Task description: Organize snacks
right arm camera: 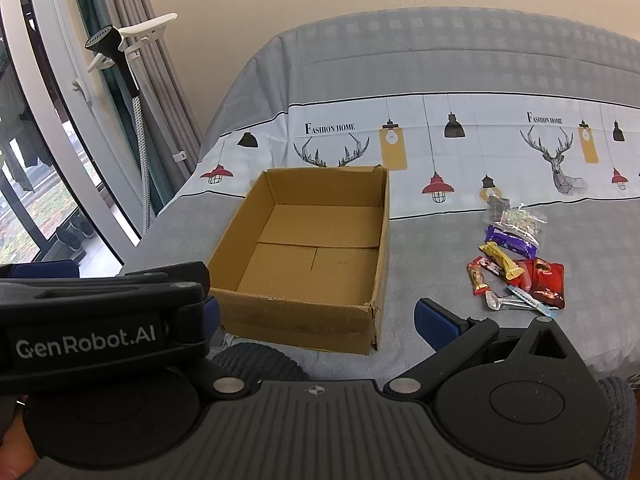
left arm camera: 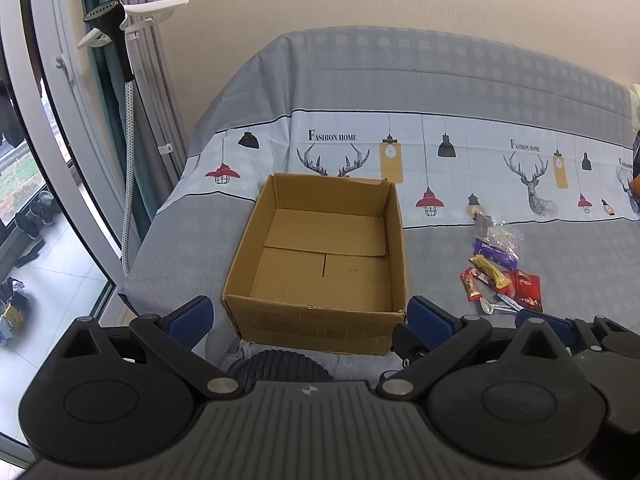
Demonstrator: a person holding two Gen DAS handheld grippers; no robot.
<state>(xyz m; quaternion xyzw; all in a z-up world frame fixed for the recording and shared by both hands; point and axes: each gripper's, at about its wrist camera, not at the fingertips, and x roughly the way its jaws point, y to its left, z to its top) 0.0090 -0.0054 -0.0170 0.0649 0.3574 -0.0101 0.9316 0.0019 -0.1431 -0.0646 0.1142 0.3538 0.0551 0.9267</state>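
We see a cardboard box [left arm camera: 320,256] with nothing inside on the grey bedspread [left arm camera: 520,92], snack packets [right arm camera: 516,260] heaped to its right, our left gripper [left arm camera: 310,316] and right gripper [right arm camera: 320,316] both spread wide, right gripper's left finger half hidden.

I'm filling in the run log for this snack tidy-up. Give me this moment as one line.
phase: start | cardboard box: empty | snacks: piled right of box | left gripper: open | right gripper: open

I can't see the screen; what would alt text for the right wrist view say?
An empty cardboard box sits on a grey bedspread, with a small pile of wrapped snacks to its right. The open right gripper frames the foreground, the left gripper beside it.
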